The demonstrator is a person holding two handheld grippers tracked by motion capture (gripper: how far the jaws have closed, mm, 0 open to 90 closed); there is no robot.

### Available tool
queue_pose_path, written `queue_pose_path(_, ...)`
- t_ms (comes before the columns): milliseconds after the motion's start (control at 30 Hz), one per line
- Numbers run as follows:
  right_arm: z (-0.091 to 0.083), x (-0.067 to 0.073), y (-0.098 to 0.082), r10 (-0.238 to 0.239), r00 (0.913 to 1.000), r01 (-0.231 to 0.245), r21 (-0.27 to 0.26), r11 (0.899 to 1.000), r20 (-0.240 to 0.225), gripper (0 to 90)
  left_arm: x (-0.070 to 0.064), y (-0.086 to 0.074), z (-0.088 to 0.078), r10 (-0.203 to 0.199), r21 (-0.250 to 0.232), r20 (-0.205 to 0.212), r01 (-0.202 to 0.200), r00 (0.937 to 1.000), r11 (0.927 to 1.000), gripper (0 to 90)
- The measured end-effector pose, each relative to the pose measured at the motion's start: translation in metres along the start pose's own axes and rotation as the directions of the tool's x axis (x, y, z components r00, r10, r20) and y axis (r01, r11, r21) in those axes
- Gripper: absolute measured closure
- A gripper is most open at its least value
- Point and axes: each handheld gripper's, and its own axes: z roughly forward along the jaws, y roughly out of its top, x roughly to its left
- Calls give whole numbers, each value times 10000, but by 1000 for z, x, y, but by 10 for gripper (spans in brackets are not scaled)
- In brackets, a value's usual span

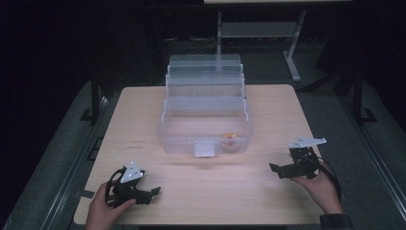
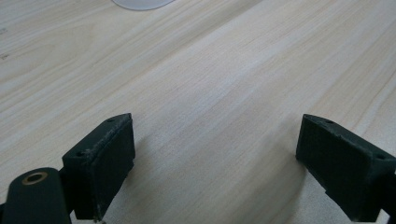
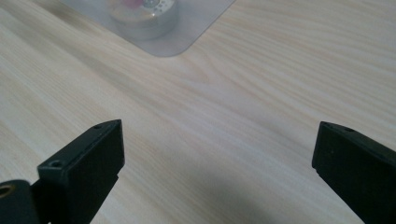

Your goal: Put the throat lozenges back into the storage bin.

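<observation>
**Both grippers low over the table, jaws apart**

Left gripper (image 1: pixel 154 191) resting near the front edge, released, nothing between the jaws. Right gripper (image 1: pixel 274 169) held low at the right side, also released and empty. Clear plastic box (image 1: pixel 206 125) in the middle of the table (image 1: pixel 268 201), well apart from both grippers. Small round container (image 1: pixel 231 139) inside the box, at its front right corner, ahead of the right gripper, behind the clear wall.

The table (image 1: pixel 206 191) under both tongs is pale wood with fine straight grain and a smooth, matt finish. The box (image 1: pixel 206 134) ahead of the tongs is clear plastic, slightly cloudy and glossy. The left tongs (image 2: pixel 215 154) and right tongs (image 3: pixel 217 158) have matt black plastic pads with a slightly rough surface.
</observation>
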Motion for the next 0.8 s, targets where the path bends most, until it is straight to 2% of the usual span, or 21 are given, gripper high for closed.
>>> queue_pose_path(167, 0, 1, -11, 98, 9999, -97, -21, 10000, 90, 19, 0, 0, 0, 4, -2, -4, -4, 10000, 10000, 108)
queue_pose_path(400, 4, 3, -31, 120, 9987, -120, 2, 9999, 490, 8, 0, 0, 0, 30, 1, -7, -30, 10000, 10000, 108)
queue_pose_path(500, 3, 3, -36, 259, 9986, -256, -88, 9996, 467, 8, 0, 0, 0, 28, 1, -7, -28, 10000, 10000, 108)
queue_pose_path(633, 4, 3, -45, 230, 9966, -220, -130, 9997, 794, 8, 0, 0, 0, 32, 1, -8, -32, 10000, 10000, 108)
queue_pose_path(800, 4, 2, -54, 504, 9967, -484, -315, 9983, 644, 8, 0, 0, 0, 30, 3, -6, -30, 10000, 10000, 108)
